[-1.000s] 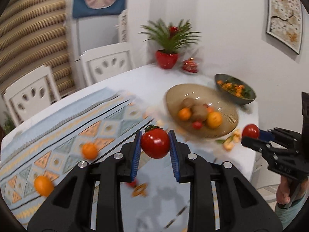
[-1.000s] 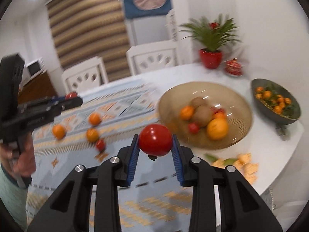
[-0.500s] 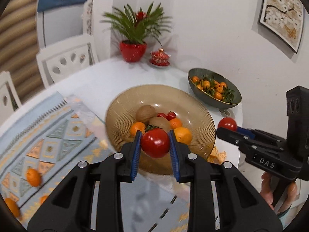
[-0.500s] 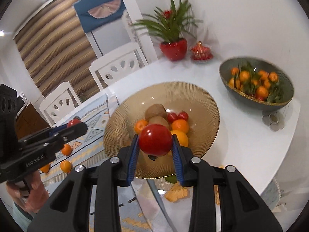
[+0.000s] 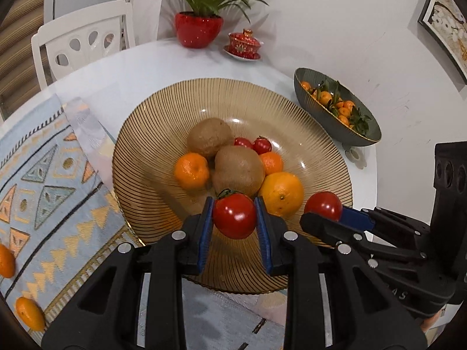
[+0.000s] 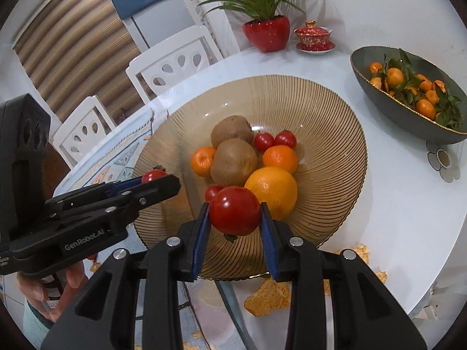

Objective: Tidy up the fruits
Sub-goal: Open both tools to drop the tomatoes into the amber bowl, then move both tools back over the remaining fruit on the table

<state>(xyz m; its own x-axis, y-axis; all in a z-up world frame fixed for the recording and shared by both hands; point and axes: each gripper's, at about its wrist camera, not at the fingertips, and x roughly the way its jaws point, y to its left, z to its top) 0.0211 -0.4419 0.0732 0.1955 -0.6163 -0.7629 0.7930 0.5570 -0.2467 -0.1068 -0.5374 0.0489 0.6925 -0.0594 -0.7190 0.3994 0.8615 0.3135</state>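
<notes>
White counter [image 5: 151,67] with patterned runner [image 5: 43,180] fills both views; lower centre of each, left gripper [image 5: 234,221] pinches a stemmed tomato [image 5: 235,215] in its blue fingers [image 5: 205,227], right gripper [image 6: 234,218] pinches another tomato [image 6: 234,210], both over the near rim of the amber bowl [image 5: 163,122]. Mid-frame, bowl already holds kiwis [image 5: 238,172], oranges [image 5: 280,194] and small tomatoes, so roughly halfway; mandarins [image 5: 5,262] at lower left remain on the runner, and green bowl [image 6: 376,81] sits upper right.
</notes>
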